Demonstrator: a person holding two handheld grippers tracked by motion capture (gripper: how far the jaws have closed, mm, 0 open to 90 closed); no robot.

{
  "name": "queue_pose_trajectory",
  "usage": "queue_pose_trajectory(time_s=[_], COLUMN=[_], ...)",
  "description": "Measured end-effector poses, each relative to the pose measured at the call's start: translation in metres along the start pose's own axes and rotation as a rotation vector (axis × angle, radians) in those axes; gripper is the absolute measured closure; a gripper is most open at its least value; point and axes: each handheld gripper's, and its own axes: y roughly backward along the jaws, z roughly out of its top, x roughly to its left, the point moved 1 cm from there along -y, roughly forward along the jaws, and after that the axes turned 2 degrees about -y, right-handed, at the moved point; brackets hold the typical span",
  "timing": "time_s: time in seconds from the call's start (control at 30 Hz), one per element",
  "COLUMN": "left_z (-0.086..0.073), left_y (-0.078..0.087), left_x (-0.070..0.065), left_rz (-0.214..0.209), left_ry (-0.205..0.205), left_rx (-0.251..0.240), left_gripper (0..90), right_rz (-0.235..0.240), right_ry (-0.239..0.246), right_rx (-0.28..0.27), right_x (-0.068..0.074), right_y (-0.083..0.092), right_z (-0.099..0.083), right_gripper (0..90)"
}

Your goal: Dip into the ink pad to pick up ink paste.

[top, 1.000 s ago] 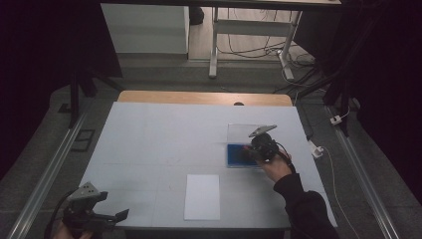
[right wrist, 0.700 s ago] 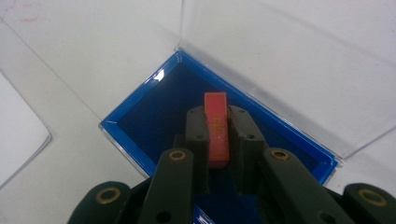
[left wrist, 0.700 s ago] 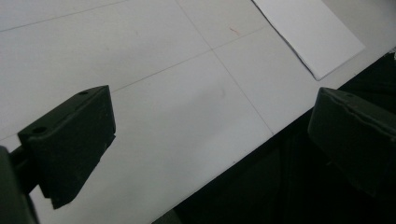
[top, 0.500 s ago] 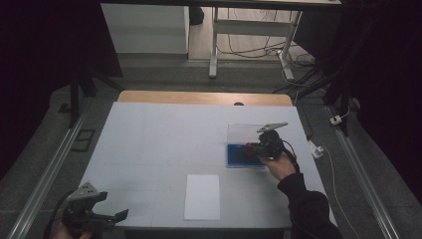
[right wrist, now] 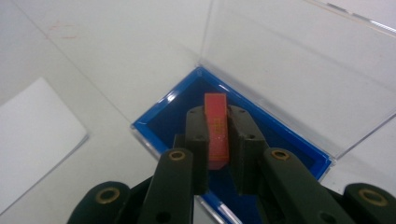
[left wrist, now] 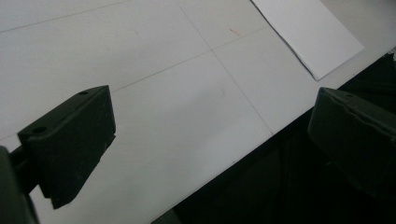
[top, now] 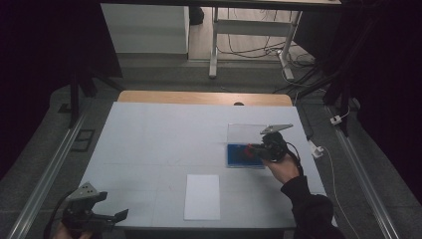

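My right gripper [right wrist: 218,135] is shut on a small red flat piece [right wrist: 215,116], which stands on edge between the pads. Just below it is a shallow case with a blue inside [right wrist: 280,140], and its clear lid [right wrist: 299,70] stands open behind. In the high view the right gripper [top: 252,150] hangs over the blue case [top: 235,158] at the table's right side. Near the front left corner, my left gripper [top: 119,215] is open with nothing in it. Its two black jaws stand wide apart over the white table edge [left wrist: 243,149].
A white sheet of paper [top: 202,196] lies flat near the front middle of the table, also seen as the sheet [left wrist: 308,32] and the paper [right wrist: 32,135]. The table [top: 164,134] is white with a wooden strip along its far edge. Metal rails run along both sides.
The right gripper has shifted slightly to the right over the blue case, still holding the red piece. The left gripper has stayed where it was.
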Motion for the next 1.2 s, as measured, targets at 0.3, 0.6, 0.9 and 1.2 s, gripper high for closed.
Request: queue_pose_trajectory(time_s=[0.3,0.6,0.9,1.2], left_z=[0.000,0.000,0.000,0.000], left_y=[0.000,0.001,0.001,0.001], left_x=[0.000,0.001,0.001,0.000], left_rz=[-0.002,-0.005,-0.009,-0.009], left_ry=[0.003,0.003,0.000,-0.001], left_rx=[-0.004,-0.009,-0.011,-0.011], left_gripper=[1.5,1.5,1.5,1.5], right_rz=[0.046,0.072,0.121,0.152], right_ry=[-0.004,0.007,0.014,0.035], right_rx=[-0.027,-0.038,-0.044,-0.035], right_x=[0.012,0.028,0.045,0.060], right_y=[0.011,0.017,0.019,0.019], right_z=[-0.003,-0.005,-0.007,-0.009], right_gripper=[79.5,79.5,79.5,79.5])
